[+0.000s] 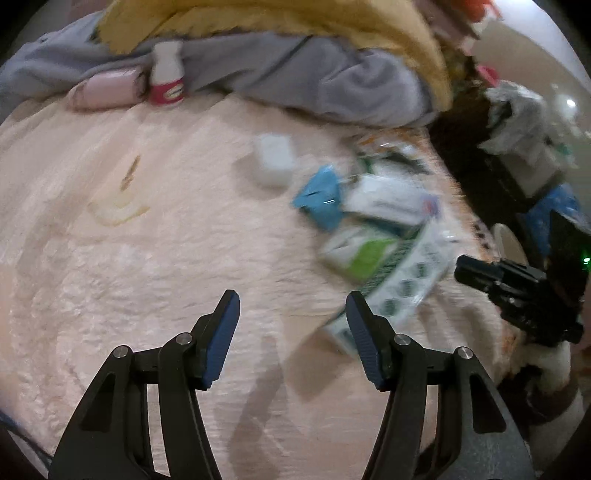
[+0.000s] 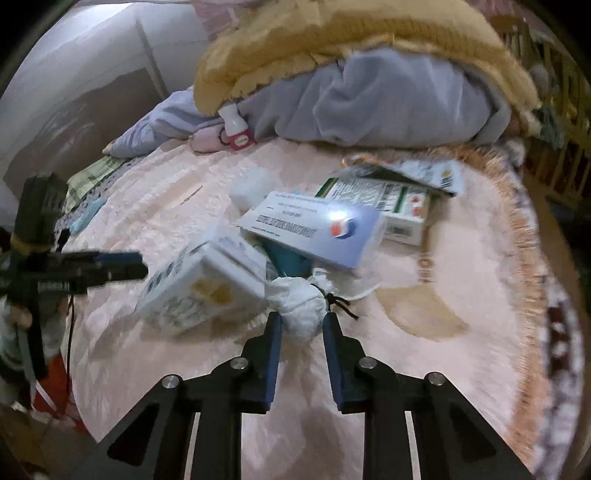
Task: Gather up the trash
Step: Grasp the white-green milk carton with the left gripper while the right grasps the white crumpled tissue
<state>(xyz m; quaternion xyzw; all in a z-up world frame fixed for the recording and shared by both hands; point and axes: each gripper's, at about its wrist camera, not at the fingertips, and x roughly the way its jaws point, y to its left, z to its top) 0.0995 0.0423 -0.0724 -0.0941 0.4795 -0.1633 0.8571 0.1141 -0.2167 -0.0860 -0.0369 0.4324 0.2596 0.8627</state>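
Note:
A heap of trash lies on the pink blanket (image 2: 461, 236): a white box with a red-blue logo (image 2: 314, 229), a green-and-white box (image 2: 380, 206), a white printed box (image 2: 199, 288) and a teal packet (image 2: 286, 262). My right gripper (image 2: 303, 318) is shut on a white tied bundle (image 2: 299, 306) with a black string, at the heap's near edge. In the blurred left wrist view the same heap shows as a green-white box (image 1: 354, 254), a blue packet (image 1: 319, 195) and a long printed box (image 1: 406, 291). My left gripper (image 1: 292, 299) stands open over bare blanket, left of the heap.
A small bottle with a red label (image 2: 236, 129) and a pink pouch (image 1: 107, 88) lie at the back by a grey garment (image 2: 388, 103) under a yellow blanket (image 2: 332, 33). A white cube (image 1: 273, 162) sits behind the heap. The bed's fringed edge (image 2: 517, 221) runs along the right.

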